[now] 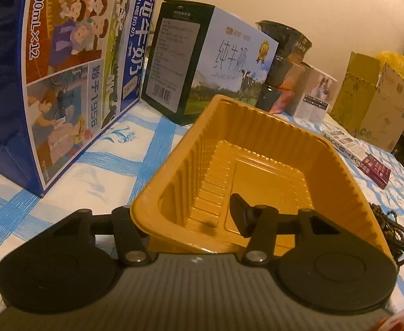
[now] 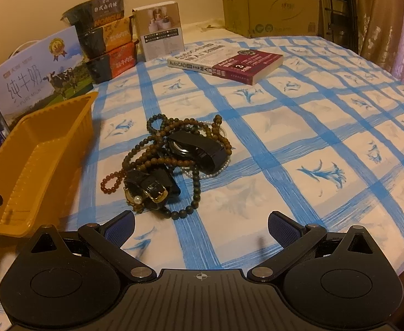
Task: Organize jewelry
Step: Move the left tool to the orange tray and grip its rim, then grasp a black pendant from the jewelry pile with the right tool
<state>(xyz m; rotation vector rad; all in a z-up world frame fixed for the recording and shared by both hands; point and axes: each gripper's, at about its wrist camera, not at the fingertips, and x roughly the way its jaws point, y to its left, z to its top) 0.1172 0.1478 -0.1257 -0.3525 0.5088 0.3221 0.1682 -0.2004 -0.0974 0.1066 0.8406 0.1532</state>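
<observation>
A yellow plastic tray [image 1: 257,143] sits on the blue-checked cloth, right in front of my left gripper [image 1: 185,209]. That gripper straddles the tray's near left wall: its right finger [image 1: 240,215] stands free inside the tray, and its left finger is hidden outside, under the rim. The pads do not press the wall, so it is open. In the right wrist view the tray [image 2: 36,160] lies at the left. A tangled pile of jewelry [image 2: 174,160] holds brown bead strings, black watch straps, a gold buckle and pearls. My right gripper [image 2: 200,223] hovers open just short of the pile, holding nothing.
Milk cartons [image 1: 72,63] and a Pure Milk box [image 1: 224,63] stand behind the tray. Stacked noodle bowls [image 2: 105,41], a small white box [image 2: 160,30], an AutoCAD book [image 2: 229,60] and a cardboard box [image 2: 270,2] line the far side.
</observation>
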